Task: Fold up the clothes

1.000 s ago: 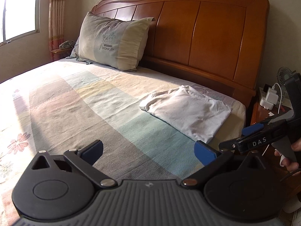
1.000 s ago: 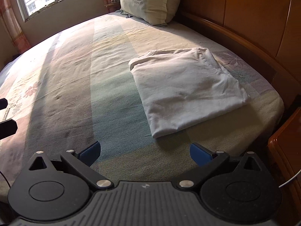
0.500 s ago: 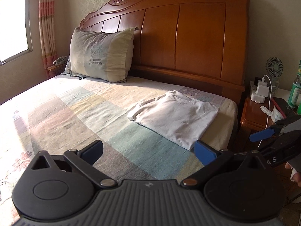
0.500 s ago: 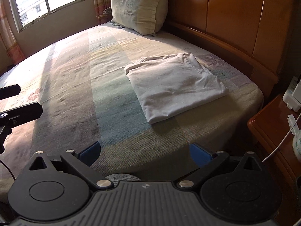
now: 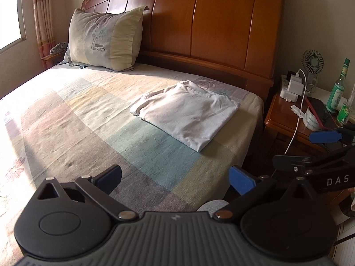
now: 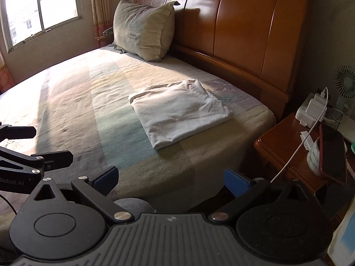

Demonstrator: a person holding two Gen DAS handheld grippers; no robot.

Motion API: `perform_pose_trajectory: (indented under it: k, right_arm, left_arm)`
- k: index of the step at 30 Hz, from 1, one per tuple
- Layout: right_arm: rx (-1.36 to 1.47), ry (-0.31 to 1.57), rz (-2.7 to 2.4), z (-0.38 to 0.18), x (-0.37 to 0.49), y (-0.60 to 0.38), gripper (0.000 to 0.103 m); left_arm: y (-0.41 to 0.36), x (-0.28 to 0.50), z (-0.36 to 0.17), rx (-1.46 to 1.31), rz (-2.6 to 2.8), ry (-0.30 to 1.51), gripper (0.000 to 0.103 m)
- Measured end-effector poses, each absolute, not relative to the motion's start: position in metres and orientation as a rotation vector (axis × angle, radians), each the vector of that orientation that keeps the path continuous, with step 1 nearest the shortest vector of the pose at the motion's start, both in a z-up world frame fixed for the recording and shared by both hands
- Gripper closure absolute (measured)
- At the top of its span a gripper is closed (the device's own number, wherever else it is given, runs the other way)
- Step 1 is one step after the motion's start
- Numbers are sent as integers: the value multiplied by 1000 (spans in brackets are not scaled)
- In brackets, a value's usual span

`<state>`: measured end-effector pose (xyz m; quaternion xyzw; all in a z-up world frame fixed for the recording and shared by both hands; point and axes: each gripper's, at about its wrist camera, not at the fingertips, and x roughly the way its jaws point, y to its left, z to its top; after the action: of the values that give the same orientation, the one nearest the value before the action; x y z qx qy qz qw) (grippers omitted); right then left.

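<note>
The bed [image 5: 88, 119] runs wide and bare toward the window, leaving plenty of free sheet; its near corner drops off beside the nightstand [image 6: 286, 146]. Both claws hang spread apart and empty off the bed's near edge: the left claw [image 5: 175, 176] over the striped sheet, the right claw [image 6: 170, 178] just beside it. The white garment [image 5: 186, 114] lies folded into a tidy rectangle, slightly creased, flat on the sheet close to that corner, below the headboard [image 5: 210, 22] and well apart from the pillow [image 5: 104, 40].
</note>
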<state>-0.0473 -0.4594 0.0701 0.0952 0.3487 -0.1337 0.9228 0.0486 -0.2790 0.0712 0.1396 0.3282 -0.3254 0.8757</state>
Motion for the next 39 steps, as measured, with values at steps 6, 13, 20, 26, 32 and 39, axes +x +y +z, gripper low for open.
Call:
perform_pose_trajectory:
  k: [6,13,20,26,32,39]
  right_arm:
    - [195,714,-296,74,-47,-457,0]
    - [177,721,-286,76,-39,-449,0]
    - [166,739,-284,73,-29,-447,0]
    - [167,748,-287,71,-24,-448,0]
    - [169,756,-290,68,-20,-450,0]
    - [172,767,-294,64,-16,-453,0]
  left_arm:
    - [-277,45,75,268,-657,709,1]
    - [-271,51,74,239,-648,741,1]
    - [-270,60,70,226,-646,767,1]
    - [-272,65,68,228,-643,781,1]
    - [-275,68,66,239,-636,791,1]
    - [-277,72,64,235,-641,801,1]
